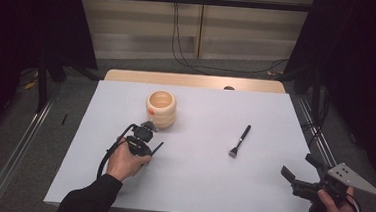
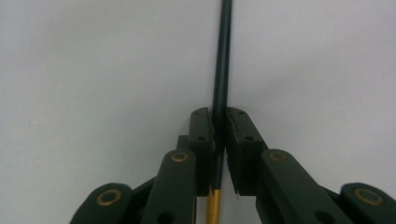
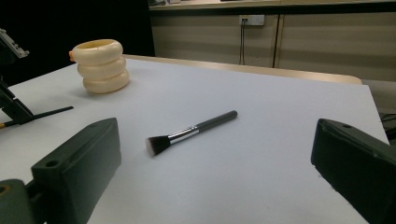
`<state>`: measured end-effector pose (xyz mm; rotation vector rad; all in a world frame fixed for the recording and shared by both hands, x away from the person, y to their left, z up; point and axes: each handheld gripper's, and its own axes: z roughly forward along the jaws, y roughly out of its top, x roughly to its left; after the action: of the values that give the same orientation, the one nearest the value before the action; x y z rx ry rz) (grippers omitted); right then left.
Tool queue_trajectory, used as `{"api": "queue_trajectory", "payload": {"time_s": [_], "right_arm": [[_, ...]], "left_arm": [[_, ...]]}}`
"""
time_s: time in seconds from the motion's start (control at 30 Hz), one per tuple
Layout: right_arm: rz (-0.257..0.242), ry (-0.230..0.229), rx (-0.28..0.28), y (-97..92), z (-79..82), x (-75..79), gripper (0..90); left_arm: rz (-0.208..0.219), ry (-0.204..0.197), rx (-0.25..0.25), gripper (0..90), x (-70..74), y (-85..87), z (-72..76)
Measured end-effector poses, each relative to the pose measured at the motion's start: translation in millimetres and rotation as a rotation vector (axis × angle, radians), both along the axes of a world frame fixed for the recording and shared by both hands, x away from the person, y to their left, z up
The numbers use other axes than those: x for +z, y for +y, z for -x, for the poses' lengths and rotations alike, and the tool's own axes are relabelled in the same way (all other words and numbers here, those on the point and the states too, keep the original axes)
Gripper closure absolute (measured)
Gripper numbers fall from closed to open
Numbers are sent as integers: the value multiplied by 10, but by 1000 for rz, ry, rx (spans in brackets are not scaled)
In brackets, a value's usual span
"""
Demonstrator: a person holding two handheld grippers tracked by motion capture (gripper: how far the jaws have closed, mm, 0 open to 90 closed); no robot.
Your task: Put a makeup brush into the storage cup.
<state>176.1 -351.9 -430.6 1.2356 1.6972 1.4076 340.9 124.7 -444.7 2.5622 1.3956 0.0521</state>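
1. A thin dark brush (image 2: 221, 60) lying on the counter (image 1: 196, 177) beside the cream holder (image 1: 161, 109) is clamped by the left gripper (image 2: 219, 116).
2. The right gripper (image 3: 215, 186) is held apart, near a makeup brush (image 3: 191, 133).

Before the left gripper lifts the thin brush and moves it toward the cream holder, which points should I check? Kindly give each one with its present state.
1. Left gripper closed on the thin dark brush: ok, the pads press its handle from both sides.
2. Grip is near the gold end, so the long dark part sticks out ahead: ok, but it may tilt on lifting.
3. Cream holder upright with its mouth open: ok.
4. Anything already inside the holder: cannot tell.
5. Right gripper open and away from the path: ok.
6. Flat-headed brush lies apart on the table, not in the way: ok.
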Motion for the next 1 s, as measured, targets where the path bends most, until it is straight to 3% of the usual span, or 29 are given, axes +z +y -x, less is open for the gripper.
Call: {"api": "queue_trajectory", "payload": {"time_s": [0.2, 0.3, 0.47, 0.83, 1.0], "right_arm": [[0, 3, 0, -5, -4, -1, 13], [0, 4, -1, -5, -6, -1, 13], [-1, 2, -1, -3, -3, -3, 13], [-2, 4, -4, -7, -3, -1, 13], [-1, -4, -3, -7, -3, -3, 13]], "left_arm": [[40, 13, -19, 834, -11, 57, -35], [28, -2, -33, 836, -9, 44, -20], [46, -33, -40, 837, -12, 59, 20], [55, -40, -70, 837, 1, 86, 27], [110, -57, -96, 837, 23, 146, 23]]}}
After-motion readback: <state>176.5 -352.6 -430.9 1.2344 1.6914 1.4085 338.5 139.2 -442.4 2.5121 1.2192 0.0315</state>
